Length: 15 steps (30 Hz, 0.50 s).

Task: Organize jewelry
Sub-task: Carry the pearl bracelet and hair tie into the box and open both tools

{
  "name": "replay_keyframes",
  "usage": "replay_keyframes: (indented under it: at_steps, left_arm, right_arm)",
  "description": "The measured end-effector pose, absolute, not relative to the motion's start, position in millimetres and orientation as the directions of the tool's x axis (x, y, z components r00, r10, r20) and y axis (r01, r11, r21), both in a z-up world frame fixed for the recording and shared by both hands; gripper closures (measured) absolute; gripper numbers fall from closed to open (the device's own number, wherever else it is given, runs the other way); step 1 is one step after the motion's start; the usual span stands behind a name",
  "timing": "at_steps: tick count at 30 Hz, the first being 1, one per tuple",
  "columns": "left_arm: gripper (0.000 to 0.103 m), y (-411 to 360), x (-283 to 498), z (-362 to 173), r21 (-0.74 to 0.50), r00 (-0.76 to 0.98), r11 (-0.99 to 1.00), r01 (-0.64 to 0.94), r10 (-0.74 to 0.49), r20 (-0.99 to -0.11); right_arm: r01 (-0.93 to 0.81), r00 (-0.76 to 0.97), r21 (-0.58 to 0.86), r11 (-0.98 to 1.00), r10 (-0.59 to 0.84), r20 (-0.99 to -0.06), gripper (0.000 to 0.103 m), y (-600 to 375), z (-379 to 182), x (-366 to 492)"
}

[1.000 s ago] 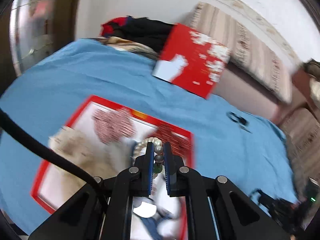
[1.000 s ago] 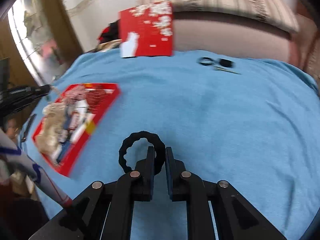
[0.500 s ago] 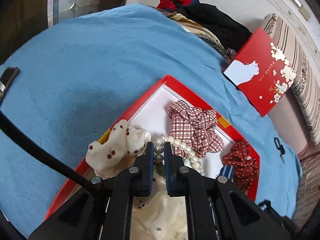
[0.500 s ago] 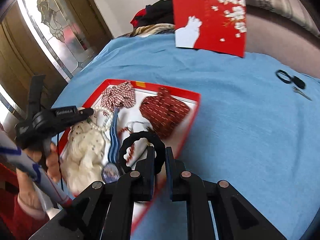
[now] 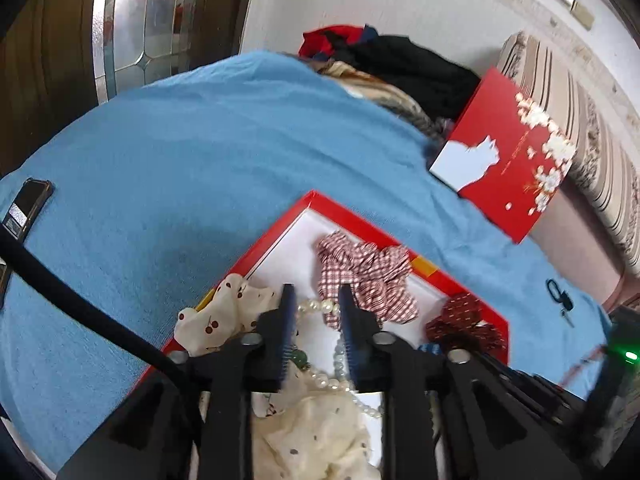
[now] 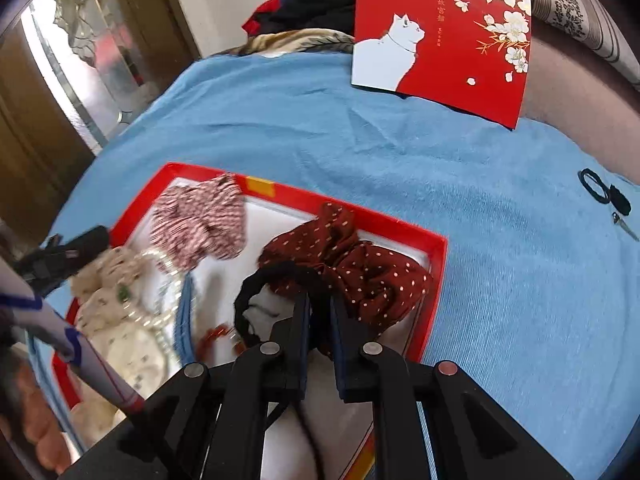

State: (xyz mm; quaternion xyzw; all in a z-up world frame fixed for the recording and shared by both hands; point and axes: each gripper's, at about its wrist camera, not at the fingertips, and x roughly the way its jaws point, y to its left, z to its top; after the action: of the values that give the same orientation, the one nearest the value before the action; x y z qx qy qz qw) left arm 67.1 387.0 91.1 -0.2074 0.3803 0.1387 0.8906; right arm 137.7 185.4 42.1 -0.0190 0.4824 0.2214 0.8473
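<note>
A red tray (image 5: 360, 220) (image 6: 400, 228) lies on the blue cloth and holds scrunchies and a pearl necklace (image 5: 320, 305) (image 6: 160, 264). My left gripper (image 5: 317, 300) hovers over the tray's left part with its jaws opening. The necklace lies across the gap under the tips, and the pads do not press on it. In the right wrist view the left gripper (image 6: 72, 252) shows at the tray's left edge. My right gripper (image 6: 320, 300) is shut on a black hair tie (image 6: 256, 284), just above the tray beside the dark red dotted scrunchie (image 6: 352, 264).
A checked scrunchie (image 5: 360, 272) and a cream cherry-print one (image 5: 224, 312) lie in the tray. A red lid with a white cat (image 6: 440, 32) leans at the back. A phone (image 5: 28, 204) lies far left, and black ties with a key (image 6: 600, 188) lie far right. Clothes (image 5: 400, 60) are piled behind.
The left jaws have parted and let go of the necklace bead they pinched. The right gripper has carried the black hair tie leftward from the bare cloth to over the tray.
</note>
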Motion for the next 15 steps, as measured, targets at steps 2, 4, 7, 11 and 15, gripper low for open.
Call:
replay_keyframes:
  at_steps: [2,4,7,11,15]
  left_arm:
    - [0.067,386.7,63.7,97.3,-0.267,0.689,0.872,-0.411,0.105,-0.717]
    - [0.061,386.7,60.2,102.7,-0.261,0.702,0.869,-0.421,0.13,-0.7]
    - [0.055,388.0,56.4,106.5,-0.262,0.712,0.862,-0.435,0.151,-0.686]
    - [0.053,390.4,51.9,105.4,-0.276,0.707,0.849,-0.451,0.151,-0.691]
    - [0.052,389.7,44.3,108.7,-0.261,0.705,0.847,-0.463,0.174,-0.688]
  right_arm:
    - [-0.394,0.425,0.186,0.9,0.358,-0.831,0.091,185.6,41.2,142.2]
    - [-0.402,0.415,0.212,0.891,0.384,-0.825,0.086,181.2,46.2,141.8]
    - [-0.397,0.429,0.228,0.889,0.399,-0.811,0.062,173.8,56.9,135.1]
    - [-0.392,0.435,0.27,0.88,0.436,-0.788,0.057,157.8,71.2,124.8]
    - [-0.377,0.454,0.245,0.893,0.409,-0.792,0.053,130.4,74.3,110.6]
